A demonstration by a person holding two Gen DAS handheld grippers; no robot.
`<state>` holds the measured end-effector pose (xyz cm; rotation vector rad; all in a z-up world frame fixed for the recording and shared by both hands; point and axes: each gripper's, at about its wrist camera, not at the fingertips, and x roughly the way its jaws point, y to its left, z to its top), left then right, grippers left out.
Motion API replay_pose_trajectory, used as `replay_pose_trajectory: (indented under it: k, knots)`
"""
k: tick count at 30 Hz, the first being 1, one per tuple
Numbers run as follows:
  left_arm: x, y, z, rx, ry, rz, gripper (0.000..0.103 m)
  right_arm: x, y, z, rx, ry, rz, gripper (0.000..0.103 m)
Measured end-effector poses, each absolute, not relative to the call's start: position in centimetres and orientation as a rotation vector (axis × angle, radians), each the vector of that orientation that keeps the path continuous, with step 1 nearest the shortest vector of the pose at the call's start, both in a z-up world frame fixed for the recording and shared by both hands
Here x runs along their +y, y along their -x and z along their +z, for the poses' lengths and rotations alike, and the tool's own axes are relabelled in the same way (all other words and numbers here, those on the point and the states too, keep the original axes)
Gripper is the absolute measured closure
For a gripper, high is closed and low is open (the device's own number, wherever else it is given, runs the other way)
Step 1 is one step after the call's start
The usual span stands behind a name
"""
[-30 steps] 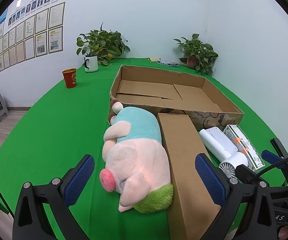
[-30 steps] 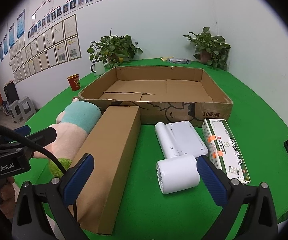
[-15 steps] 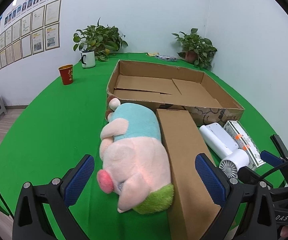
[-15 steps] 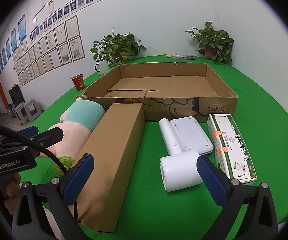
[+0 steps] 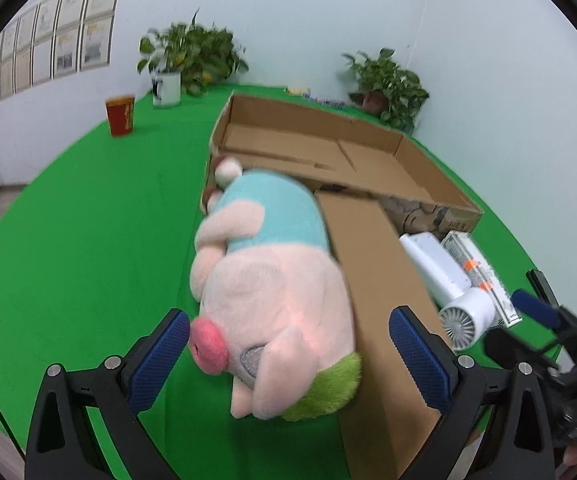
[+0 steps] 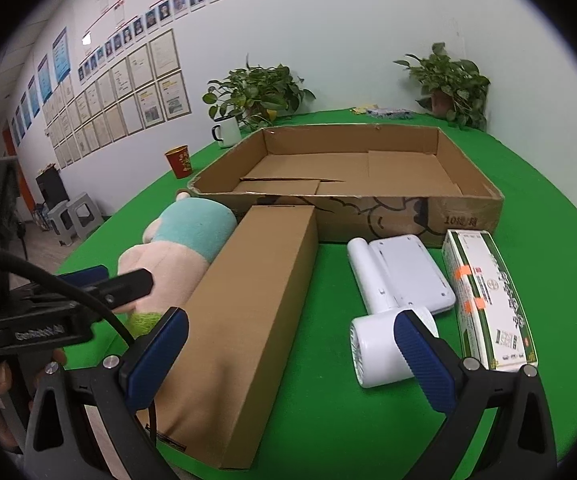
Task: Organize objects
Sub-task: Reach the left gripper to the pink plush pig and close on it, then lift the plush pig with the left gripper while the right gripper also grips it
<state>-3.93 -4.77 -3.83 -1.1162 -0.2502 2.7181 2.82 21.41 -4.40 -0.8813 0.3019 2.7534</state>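
A pink plush pig point(image 5: 272, 280) in a teal shirt lies on the green table, also in the right wrist view point(image 6: 180, 248). My left gripper point(image 5: 288, 356) is open, its jaws on either side of the pig's head. A long closed cardboard box point(image 6: 244, 320) lies right beside the pig. A white hair dryer point(image 6: 392, 304) and a white-green carton point(image 6: 488, 296) lie further right. My right gripper point(image 6: 288, 356) is open and empty, over the long box and the dryer. A wide open cardboard tray point(image 6: 464, 220) stands behind them, with only loose flaps inside.
A red paper cup point(image 5: 120, 114), a white mug point(image 5: 166, 88) and two potted plants point(image 6: 452, 80) stand at the back of the table. The left gripper's body point(image 6: 48, 308) shows at the left of the right wrist view. Stools point(image 6: 72, 216) stand on the floor.
My left gripper has moved forward and down toward the plush pig, whose head now lies between the open jaws. My right gripper has shifted slightly closer to the long box and the dryer.
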Motion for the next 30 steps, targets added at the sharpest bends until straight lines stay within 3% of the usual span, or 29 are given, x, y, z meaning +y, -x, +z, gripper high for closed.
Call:
replay_pose_trajectory:
  k: [14, 23, 30]
  knots:
    - [-6.0, 4.0, -6.3, -0.264, 1.09, 2.696, 0.041, 18.5, 0.2, -2.7, 0.111, 0.894, 2.933, 0.001]
    - [-9.7, 0.8, -5.9, -0.356, 1.062, 2.66, 0.044, 16.7, 4.7, 0.0, 0.169, 0.9, 3.155, 0.001]
    - [-13.4, -2.0, -6.4, -0.455, 1.044, 2.649, 0.044, 14.6, 11.2, -1.7, 0.235, 1.136, 3.165, 0.001]
